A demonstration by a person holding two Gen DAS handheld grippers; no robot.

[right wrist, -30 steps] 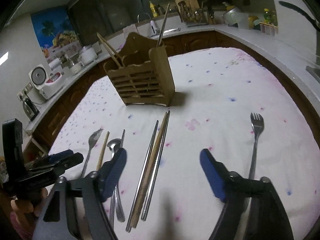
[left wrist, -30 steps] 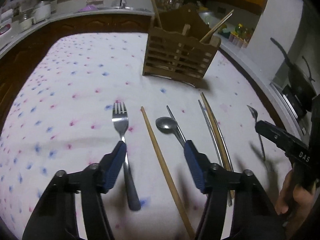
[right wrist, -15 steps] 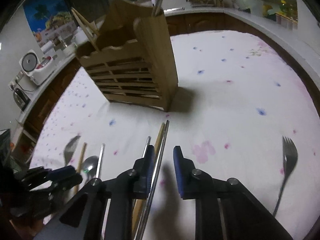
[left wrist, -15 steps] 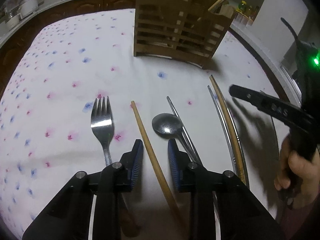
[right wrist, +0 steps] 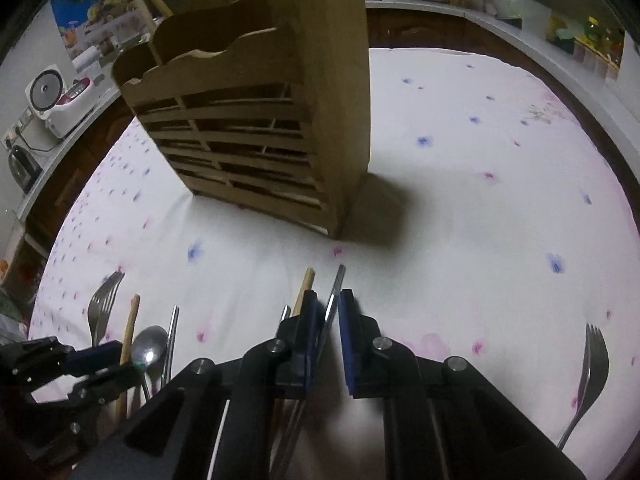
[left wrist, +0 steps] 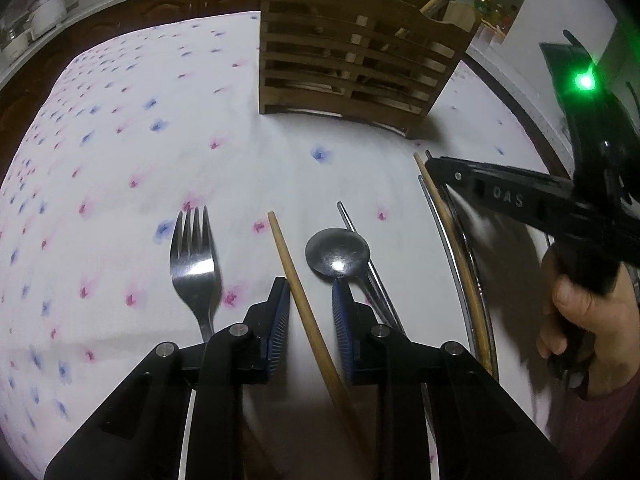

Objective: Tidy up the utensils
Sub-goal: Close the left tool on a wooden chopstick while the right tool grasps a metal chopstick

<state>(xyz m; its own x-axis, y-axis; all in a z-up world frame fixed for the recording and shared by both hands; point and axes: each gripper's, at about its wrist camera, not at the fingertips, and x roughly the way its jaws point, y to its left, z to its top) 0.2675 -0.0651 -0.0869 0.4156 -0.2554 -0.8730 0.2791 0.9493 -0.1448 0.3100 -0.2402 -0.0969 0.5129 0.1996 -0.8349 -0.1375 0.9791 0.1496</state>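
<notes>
Chopsticks: my left gripper (left wrist: 310, 312) straddles a wooden chopstick (left wrist: 298, 280), fingers apart. My right gripper (right wrist: 328, 336) pinches a metal chopstick (right wrist: 334, 300). Only the right view shows a second fork (right wrist: 592, 364) at 4 o'clock.

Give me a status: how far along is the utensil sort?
Early. Done: the wooden caddy already holds a few sticks. In hand: the left claw brackets a wooden chopstick lying on the cloth, jaws not yet shut; the right claw is nearly shut around a metal chopstick. Left: two forks, the spoon and other chopsticks on the tablecloth.
</notes>
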